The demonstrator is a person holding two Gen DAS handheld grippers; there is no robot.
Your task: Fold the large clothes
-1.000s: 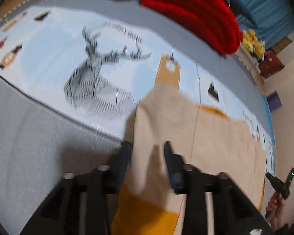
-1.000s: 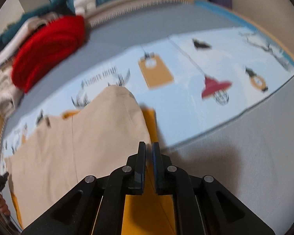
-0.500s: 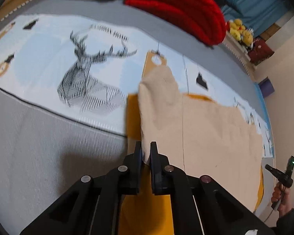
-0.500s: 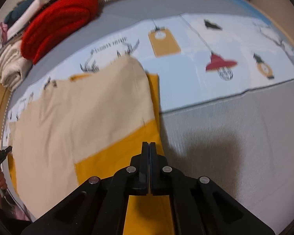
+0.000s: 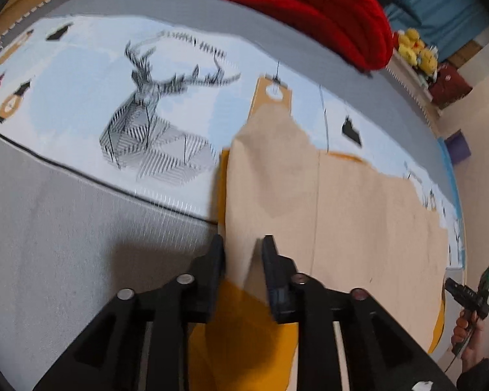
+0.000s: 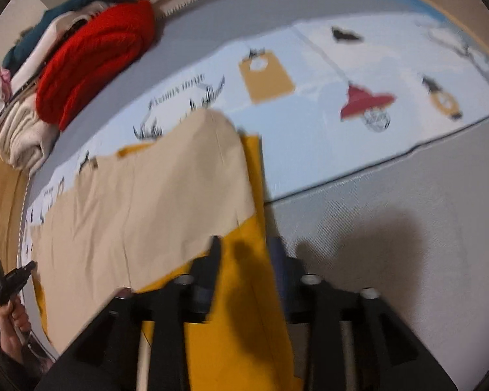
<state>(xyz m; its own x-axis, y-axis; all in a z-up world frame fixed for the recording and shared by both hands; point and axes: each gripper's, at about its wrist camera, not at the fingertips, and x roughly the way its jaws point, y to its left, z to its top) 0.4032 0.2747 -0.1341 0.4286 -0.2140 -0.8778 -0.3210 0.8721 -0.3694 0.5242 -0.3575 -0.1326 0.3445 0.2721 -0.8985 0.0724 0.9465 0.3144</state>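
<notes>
While the beige-and-mustard garment (image 5: 358, 215) lies flat on the printed bedspread (image 5: 81, 104), we see our left gripper (image 5: 243, 247) and right gripper (image 6: 244, 247) spreading, cloth unpinched between their fingers.

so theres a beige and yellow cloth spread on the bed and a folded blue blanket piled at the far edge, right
Nearly. The blanket at the far edge is red, not blue; both wrist views show it. The beige and yellow cloth does lie spread on the bed.

Bare grey bedding (image 5: 65, 234) lies open; red blanket (image 5: 313, 9) blocks the far edge.
</notes>
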